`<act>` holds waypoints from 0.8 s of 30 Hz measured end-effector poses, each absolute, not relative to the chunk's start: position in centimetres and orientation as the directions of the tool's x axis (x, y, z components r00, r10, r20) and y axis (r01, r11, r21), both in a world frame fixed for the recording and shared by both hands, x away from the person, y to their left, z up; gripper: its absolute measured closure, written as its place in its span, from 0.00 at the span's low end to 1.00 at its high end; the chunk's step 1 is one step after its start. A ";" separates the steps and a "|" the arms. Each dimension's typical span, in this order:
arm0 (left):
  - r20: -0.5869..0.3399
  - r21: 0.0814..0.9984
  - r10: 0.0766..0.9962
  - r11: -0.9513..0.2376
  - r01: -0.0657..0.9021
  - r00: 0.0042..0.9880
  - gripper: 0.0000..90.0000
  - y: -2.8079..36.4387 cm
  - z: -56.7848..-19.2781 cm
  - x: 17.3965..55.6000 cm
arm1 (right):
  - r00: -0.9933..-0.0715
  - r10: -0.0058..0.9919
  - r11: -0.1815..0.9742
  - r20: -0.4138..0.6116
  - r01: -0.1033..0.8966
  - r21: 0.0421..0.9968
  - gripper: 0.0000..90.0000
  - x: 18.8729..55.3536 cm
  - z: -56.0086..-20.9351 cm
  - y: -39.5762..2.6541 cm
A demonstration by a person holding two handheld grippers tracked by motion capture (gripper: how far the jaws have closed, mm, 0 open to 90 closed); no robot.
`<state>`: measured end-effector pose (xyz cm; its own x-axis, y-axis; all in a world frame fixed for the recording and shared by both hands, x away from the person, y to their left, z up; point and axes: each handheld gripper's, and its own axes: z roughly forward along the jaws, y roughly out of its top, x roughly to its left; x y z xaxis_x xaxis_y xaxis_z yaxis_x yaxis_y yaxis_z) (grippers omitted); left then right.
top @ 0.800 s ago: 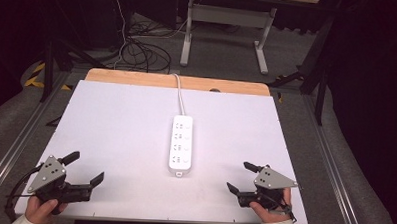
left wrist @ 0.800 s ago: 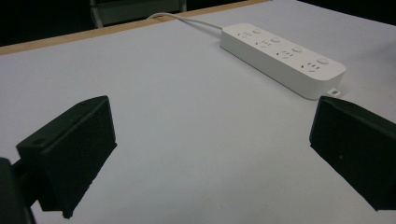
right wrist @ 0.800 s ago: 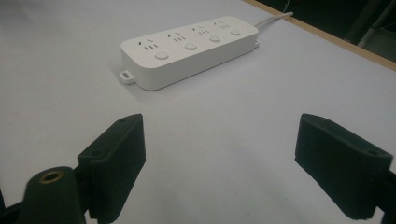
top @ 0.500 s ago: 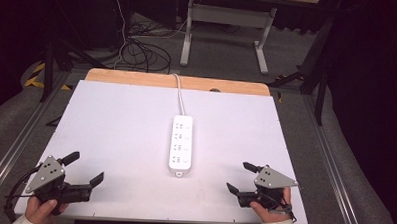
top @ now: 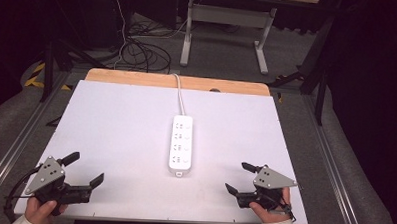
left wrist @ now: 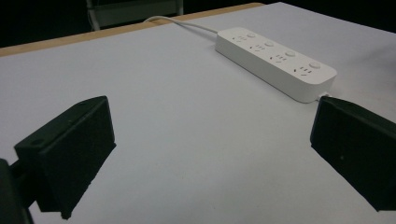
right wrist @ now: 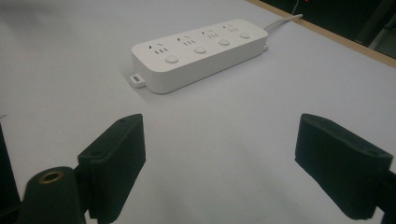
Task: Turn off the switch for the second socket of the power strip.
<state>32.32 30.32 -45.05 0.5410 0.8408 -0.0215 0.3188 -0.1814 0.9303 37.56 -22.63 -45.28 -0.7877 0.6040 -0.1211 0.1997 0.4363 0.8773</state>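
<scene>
The left gripper (top: 79,169) rests at the near-left corner of the white tabletop (top: 111,119), its fingers (left wrist: 70,149) spread wide and empty, well apart from the white four-socket power strip (top: 181,144) lying flat at the middle. The right gripper (top: 243,177) sits near-right, fingers (right wrist: 114,158) likewise open on nothing. The smooth, low strip may skid or pivot on its cord (top: 178,94) if one gripper pushes it unevenly.

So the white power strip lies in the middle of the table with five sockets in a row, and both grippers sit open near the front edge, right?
Not quite: the power strip has four sockets, each with its own button, as the right gripper view shows. The rest holds: it lies mid-table, with the left gripper and right gripper open near the front edge.
</scene>
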 end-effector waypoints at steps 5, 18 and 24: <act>0.011 0.930 0.849 -0.203 0.308 0.528 0.01 30.2 -45.1 32.3 | -0.798 0.591 0.444 -0.119 0.199 0.874 0.17 37.6 -45.1 -22.5; 0.018 0.924 0.851 -0.214 0.316 0.525 0.01 30.2 -45.1 32.4 | -0.799 0.594 0.419 -0.089 0.213 0.882 0.17 38.5 -43.3 -22.0; 0.018 0.922 0.851 -0.217 0.320 0.525 0.01 30.2 -45.1 32.5 | -0.806 0.582 0.434 -0.107 0.196 0.879 0.17 39.2 -42.2 -21.1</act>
